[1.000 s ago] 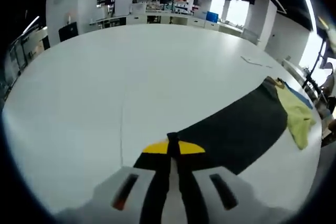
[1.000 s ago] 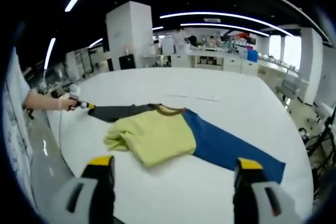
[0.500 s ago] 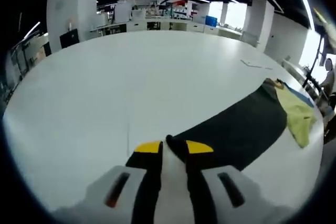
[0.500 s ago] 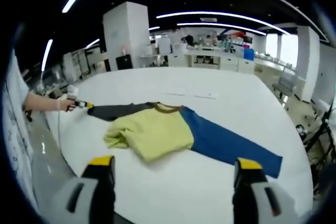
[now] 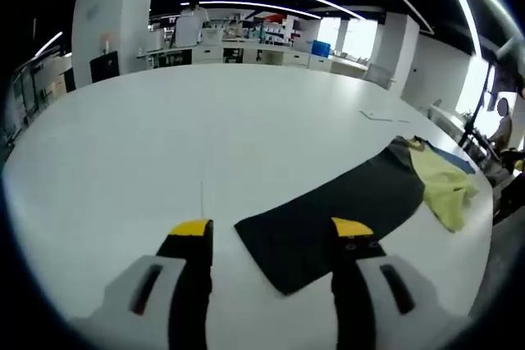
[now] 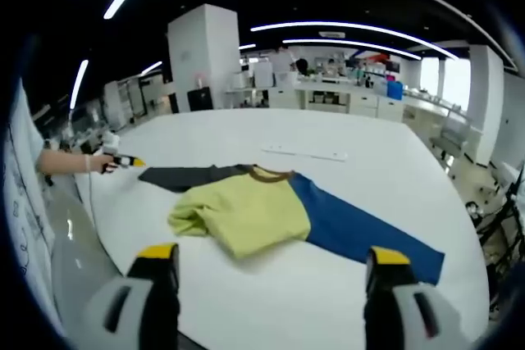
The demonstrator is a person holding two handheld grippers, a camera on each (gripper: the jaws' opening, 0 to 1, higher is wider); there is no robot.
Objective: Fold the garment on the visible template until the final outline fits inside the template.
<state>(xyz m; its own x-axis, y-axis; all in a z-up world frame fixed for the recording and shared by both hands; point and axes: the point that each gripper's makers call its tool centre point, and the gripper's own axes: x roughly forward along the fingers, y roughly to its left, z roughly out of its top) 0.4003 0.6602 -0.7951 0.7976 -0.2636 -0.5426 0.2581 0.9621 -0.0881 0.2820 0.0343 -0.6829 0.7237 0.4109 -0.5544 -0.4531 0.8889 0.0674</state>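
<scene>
The garment point(image 6: 262, 215) is seen laid out on the white desk point(image 5: 164, 137), its sleeves stretched to either side and its yellow body bunched in the middle. The step in hand is judged to be the spreading of the sleeves before any fold is made. No template outline can be made out on the desk.

In the left gripper view, the left tongs point(image 5: 271, 231) are spread wide, with nothing held between the jaws. The cuff end of the dark sleeve point(image 5: 328, 211) lies flat on the desk just ahead of them, between the two yellow-tipped jaws and a little toward the right-hand one. From there the sleeve runs away to the far right, where the yellow body point(image 5: 443, 182) is crumpled.

In the right gripper view, the right tongs point(image 6: 267, 260) are likewise spread and empty, raised above the near edge of the desk. The yellow body lies ahead of them and slightly left of centre; the blue sleeve point(image 6: 361, 231) runs off ahead to the right, and the dark sleeve to the far left, where the other tongs are seen in a hand.

The next move is judged to call for the bunched yellow body to be flattened, which would need a hem edge to be pinched and drawn toward the right tongs before the sleeves are folded inward.
</scene>
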